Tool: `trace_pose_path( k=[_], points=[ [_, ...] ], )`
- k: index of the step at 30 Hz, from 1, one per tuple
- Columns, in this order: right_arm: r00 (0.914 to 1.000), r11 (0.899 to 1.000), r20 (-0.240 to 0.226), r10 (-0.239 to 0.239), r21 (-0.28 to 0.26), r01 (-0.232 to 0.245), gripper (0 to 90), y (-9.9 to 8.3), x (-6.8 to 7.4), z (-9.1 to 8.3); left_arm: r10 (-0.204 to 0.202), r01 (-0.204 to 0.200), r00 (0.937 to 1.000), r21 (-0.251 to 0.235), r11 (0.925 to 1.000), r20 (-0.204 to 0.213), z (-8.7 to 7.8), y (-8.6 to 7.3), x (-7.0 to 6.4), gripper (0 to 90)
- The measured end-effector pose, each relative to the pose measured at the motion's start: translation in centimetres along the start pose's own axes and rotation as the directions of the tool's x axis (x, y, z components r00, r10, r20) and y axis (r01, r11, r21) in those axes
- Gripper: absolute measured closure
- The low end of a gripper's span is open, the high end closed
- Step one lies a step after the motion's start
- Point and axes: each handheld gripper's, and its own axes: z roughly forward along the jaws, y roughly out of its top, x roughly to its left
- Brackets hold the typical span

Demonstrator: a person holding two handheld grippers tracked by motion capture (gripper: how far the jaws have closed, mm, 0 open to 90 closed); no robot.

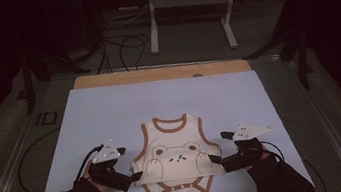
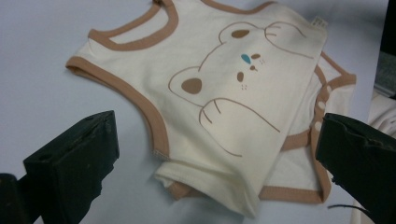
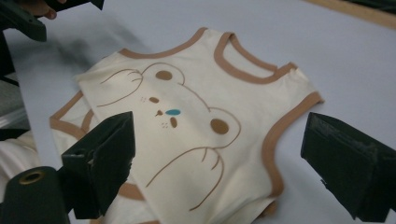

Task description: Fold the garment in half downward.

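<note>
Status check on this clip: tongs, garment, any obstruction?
Left tongs open at bodysuit's left edge. Right tongs open at its right edge. Bodysuit flat, bottom folded under. Mat otherwise bare.

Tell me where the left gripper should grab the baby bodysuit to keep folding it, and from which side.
Probably the bodysuit's left side edge, at the brown-trimmed armhole, coming in low from the left along the table. That edge lies flat and free on the blue mat, directly ahead of the left gripper, whose jaws stand wide open. The doubled-over lower fold is thicker, so a jaw slips less easily under it.
</note>
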Motion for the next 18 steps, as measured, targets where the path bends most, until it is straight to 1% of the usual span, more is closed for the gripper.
trace_pose_path(
  k=[1,3,6,8,9,10,12,15,16,17,18],
  points=[
    [1.0000,1.000,0.007,0.000,-0.001,0.000,10.2,0.2,0.0,0.0,0.001,-0.001,1.0000,-0.003,1.0000,0.003,-0.1,0.1,0.1,0.2],
    [1.0000,1.000,0.004,-0.002,-0.003,0.002,10.2,0.4,-0.3,0.2,0.001,-0.001,1.0000,-0.006,1.0000,-0.002,-0.1,0.2,0.4,0.3],
    [0.9999,1.000,0.009,-0.007,-0.006,0.007,10.2,0.8,-0.6,0.5,-0.003,0.003,1.0000,-0.011,0.9999,0.003,-0.1,0.5,0.9,0.2],
    [0.9999,1.000,0.009,-0.005,-0.004,0.005,10.2,0.9,-0.7,0.6,-0.001,0.001,1.0000,-0.016,0.9999,-0.002,-0.1,0.6,1.0,0.2],
    [0.9999,1.000,0.010,-0.007,-0.010,0.007,10.2,1.3,-1.1,0.9,0.013,-0.013,0.9999,-0.026,0.9996,-0.002,-0.1,0.9,1.3,0.2],
    [0.9999,1.000,0.010,-0.007,-0.010,0.007,10.2,1.3,-1.1,0.9,0.013,-0.013,0.9999,-0.026,0.9996,-0.002,-0.1,0.9,1.3,0.2],
    [0.9998,1.000,0.014,-0.013,-0.014,0.013,10.3,1.8,-1.6,1.3,0.032,-0.032,0.9995,-0.038,0.9988,-0.008,-0.1,1.5,1.8,0.2],
    [0.9997,1.000,0.013,-0.020,-0.013,0.020,10.3,2.1,-1.9,1.6,0.036,-0.037,0.9992,-0.041,0.9985,-0.018,-0.2,1.8,2.1,0.2],
    [0.9996,1.000,0.013,-0.025,-0.016,0.025,10.3,2.3,-2.2,1.9,0.038,-0.039,0.9989,-0.044,0.9982,-0.026,-0.1,2.1,2.5,0.2],
    [0.9996,1.000,0.013,-0.025,-0.016,0.025,10.3,2.3,-2.2,1.9,0.038,-0.039,0.9989,-0.044,0.9982,-0.026,-0.1,2.1,2.5,0.2],
    [0.9993,0.999,0.013,-0.036,-0.017,0.036,10.4,2.5,-2.5,2.3,0.033,-0.034,0.9992,-0.043,0.9985,-0.020,0.0,2.4,2.9,0.2]
  ],
)
